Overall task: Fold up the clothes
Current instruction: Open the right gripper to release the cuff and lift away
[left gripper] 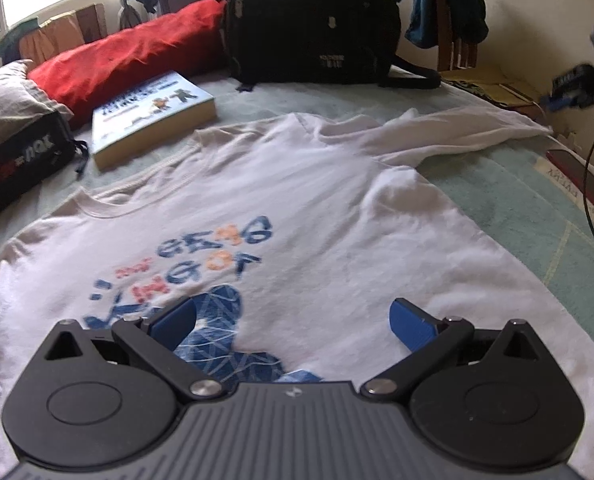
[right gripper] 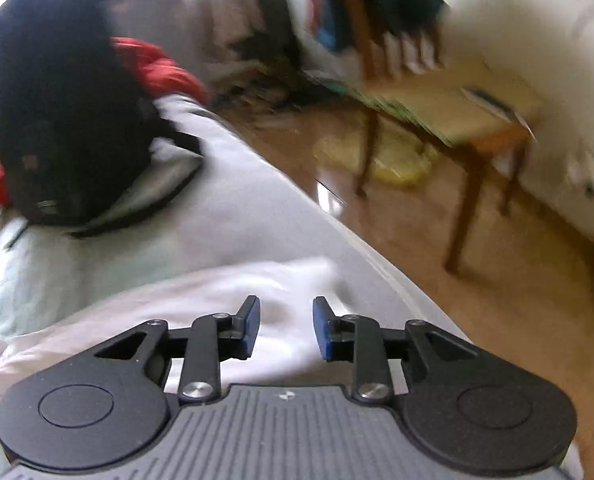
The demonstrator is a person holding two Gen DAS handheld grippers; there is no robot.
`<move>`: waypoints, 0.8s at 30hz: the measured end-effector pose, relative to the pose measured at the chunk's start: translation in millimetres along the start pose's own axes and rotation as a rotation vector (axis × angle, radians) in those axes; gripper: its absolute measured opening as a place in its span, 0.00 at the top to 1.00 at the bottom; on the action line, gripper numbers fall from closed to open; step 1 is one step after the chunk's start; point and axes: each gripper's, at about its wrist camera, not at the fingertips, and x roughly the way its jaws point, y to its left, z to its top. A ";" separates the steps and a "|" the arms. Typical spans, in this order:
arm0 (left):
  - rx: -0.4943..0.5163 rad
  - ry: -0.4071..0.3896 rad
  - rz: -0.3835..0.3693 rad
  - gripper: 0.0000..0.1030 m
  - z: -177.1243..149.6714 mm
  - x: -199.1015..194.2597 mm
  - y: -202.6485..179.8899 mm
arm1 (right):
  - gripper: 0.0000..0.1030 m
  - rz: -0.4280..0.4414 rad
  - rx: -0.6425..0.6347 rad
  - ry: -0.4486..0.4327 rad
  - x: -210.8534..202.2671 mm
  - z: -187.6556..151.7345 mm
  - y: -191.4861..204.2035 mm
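Left gripper [left gripper: 295,322] sits closest to the lens, fingers spread wide and empty above the printed chest of the white T-shirt [left gripper: 297,216]. Shirt lies flat, print side up, across the middle of the bed [left gripper: 537,200], one sleeve stretched toward the bed's right edge. Book [left gripper: 153,114], red pillow [left gripper: 129,56] and black backpack [left gripper: 313,20] line the far edge. Right gripper [right gripper: 287,328] hangs over that sleeve end near the right edge, fingers apart with nothing pinched; white cloth shows below the gap. Wooden chair [right gripper: 449,120] stands on the floor beyond; that view is blurred.
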 end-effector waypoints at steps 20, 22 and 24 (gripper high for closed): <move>-0.047 -0.051 -0.104 0.01 -13.3 23.6 33.1 | 0.55 0.460 -0.580 0.248 123.2 -21.3 300.3; -0.044 -0.059 -0.108 0.01 -15.3 22.6 33.8 | 0.53 0.473 -0.594 0.254 121.9 -27.7 301.2; -0.047 -0.065 -0.113 0.01 -16.9 21.8 34.9 | 0.53 0.474 -0.619 0.250 118.9 -34.0 301.8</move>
